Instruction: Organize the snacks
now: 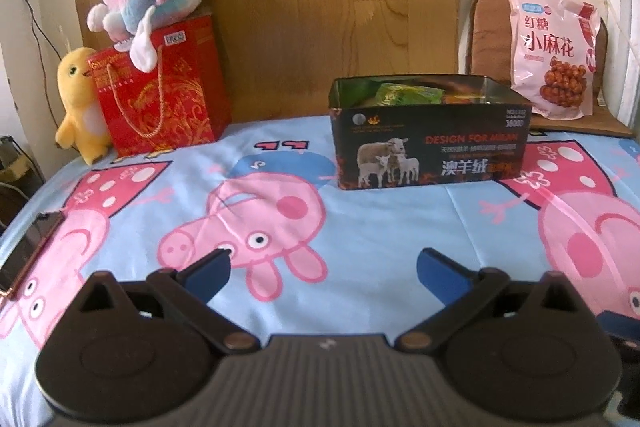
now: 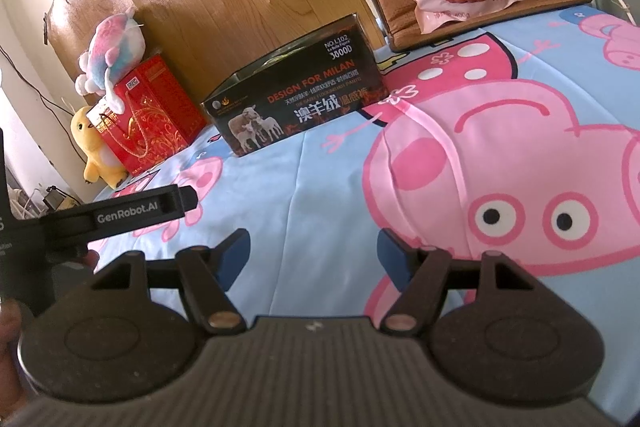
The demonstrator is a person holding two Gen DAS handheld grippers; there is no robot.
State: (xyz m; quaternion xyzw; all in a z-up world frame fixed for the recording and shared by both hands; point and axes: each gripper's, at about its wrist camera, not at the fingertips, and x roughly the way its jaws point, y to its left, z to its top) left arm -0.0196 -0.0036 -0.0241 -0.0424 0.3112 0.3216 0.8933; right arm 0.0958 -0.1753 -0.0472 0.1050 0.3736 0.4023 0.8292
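Left gripper (image 1: 322, 265): nearest the viewer, blue-padded fingers spread wide, nothing between them, above the bedsheet (image 1: 380, 227).

Right gripper (image 2: 314, 253): likewise spread wide and empty, above the same sheet; the left unit's black arm shows at its left.

Bedsheet: light blue, printed with large pink cartoon pigs.

Dark flat device (image 1: 24, 255): lying at the near left edge of the sheet; kind cannot be told.

Black tin box (image 1: 430, 151): mid-bed, right of centre, lid off. Front panel shows sheep, orange lettering "DESIGN FOR MILAN" and white Chinese characters. Green snack packets (image 1: 408, 94) are visible inside.

Red gift bag (image 1: 160, 95): far left, upright, gold ornament, cord handles.

Yellow plush chick (image 1: 78, 103): touching the bag's left side.

Pastel plush animal (image 1: 152, 1): resting on top of the bag.

Pink snack bag (image 1: 554, 45): far right, propped upright on a brown cushioned chair (image 1: 488, 35), printed with red Chinese characters and a picture of fried dough twists.

Wooden panel (image 1: 320, 7): behind everything.
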